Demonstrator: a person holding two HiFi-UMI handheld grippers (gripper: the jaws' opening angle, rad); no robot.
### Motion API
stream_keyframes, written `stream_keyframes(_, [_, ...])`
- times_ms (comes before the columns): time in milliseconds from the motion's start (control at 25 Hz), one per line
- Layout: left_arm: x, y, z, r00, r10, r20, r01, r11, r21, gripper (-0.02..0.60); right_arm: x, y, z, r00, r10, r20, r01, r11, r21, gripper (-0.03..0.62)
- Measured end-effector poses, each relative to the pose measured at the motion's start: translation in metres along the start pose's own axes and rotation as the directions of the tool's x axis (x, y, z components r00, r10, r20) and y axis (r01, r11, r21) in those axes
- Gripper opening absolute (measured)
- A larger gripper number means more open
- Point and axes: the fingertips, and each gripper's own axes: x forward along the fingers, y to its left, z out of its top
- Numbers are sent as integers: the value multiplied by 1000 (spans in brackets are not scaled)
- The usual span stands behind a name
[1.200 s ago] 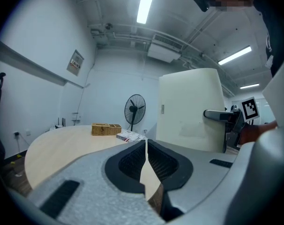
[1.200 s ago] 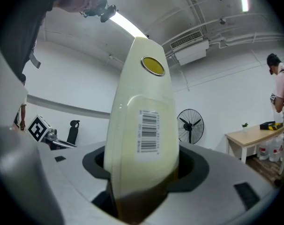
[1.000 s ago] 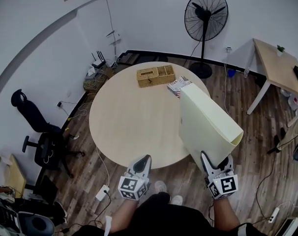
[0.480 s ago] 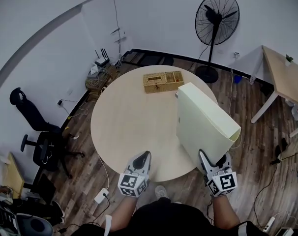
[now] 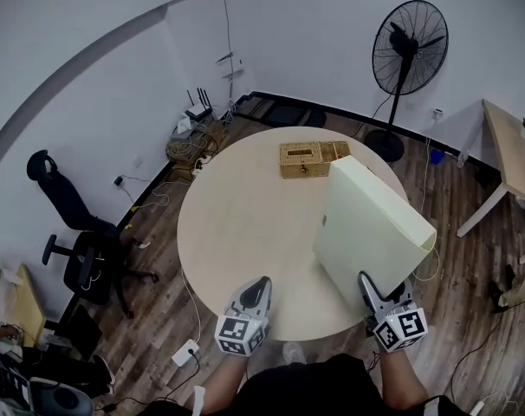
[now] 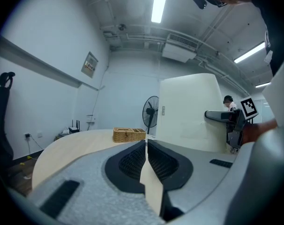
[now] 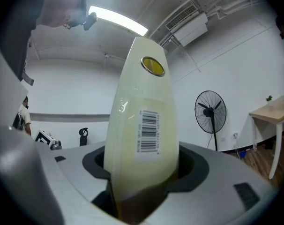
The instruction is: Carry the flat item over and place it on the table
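While the right gripper [image 5: 384, 289] clamps a smooth cream folder [image 5: 366, 224] over the round wooden table [image 5: 245, 224], woven basket [image 5: 313, 158] at its far side, left gripper [image 5: 256, 289] closed, empty.

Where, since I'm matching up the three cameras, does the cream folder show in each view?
Head view: the cream folder stands right of centre, on edge over the round table, held by the right gripper.
Left gripper view: the folder is right of centre, broad face showing.
Right gripper view: the folder is dead centre, barcoded spine between the jaws.
Shared landmark: the standing fan.
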Motion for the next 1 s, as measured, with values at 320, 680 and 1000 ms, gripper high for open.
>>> stream_keyframes(320, [-1,30,0,998,62,-5,-62,998,5,17,31,2,-18,994,107,-25,-102,981,167,290])
stream_keyframes(680, [17,33,-2,989,150,-3,-150,988,-36,17,62,-16,-64,914,403,-53,-290,739,609,291])
stream_keyframes(1000, [26,26,-1,975,222,-6,-222,974,-52,17,73,-30,-97,804,588,-88,-306,537,786,293])
